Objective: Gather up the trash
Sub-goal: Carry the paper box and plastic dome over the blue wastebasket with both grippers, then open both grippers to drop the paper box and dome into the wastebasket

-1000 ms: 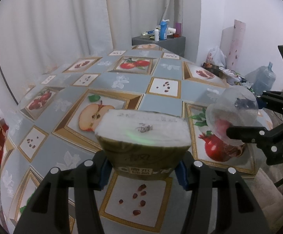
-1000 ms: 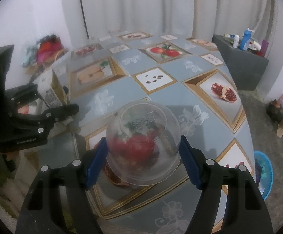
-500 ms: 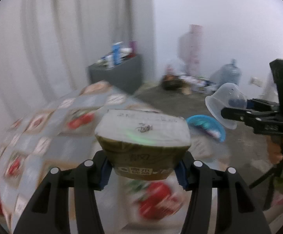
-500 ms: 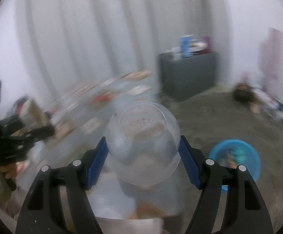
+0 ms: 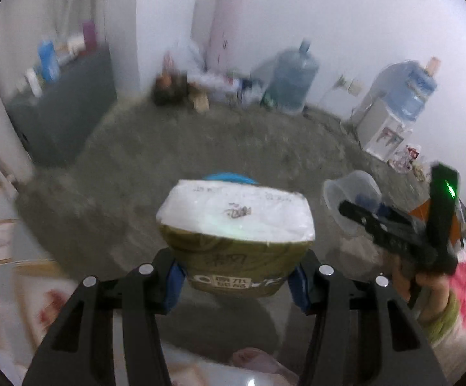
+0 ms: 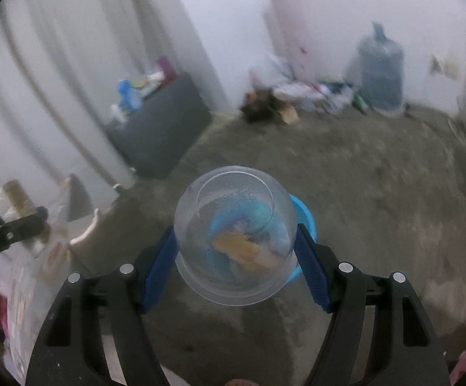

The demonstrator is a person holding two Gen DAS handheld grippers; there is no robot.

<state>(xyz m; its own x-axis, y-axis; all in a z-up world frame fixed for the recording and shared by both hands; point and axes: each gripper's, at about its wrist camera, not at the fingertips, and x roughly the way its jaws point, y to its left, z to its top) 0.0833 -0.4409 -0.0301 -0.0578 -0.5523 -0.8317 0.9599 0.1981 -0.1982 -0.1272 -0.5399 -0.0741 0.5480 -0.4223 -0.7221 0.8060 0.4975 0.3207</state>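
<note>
Blue pads of the left gripper (image 5: 236, 276) are clamped on the sides of a green-and-white drink carton (image 5: 235, 234), its white end facing away from the camera and the gripper tilted down toward the grey concrete floor (image 5: 265, 148). Just behind the carton's far edge, a blue bin (image 5: 229, 177) shows as a thin arc. The right gripper (image 6: 236, 260) likewise points downward, its blue pads pressed against a clear plastic cup (image 6: 235, 234) held bottom-outward directly over that bin, with blurred trash visible through the plastic. In the left view, the right gripper appears on the right, gripped by the person's hand (image 5: 425, 286) in a green sleeve.
</note>
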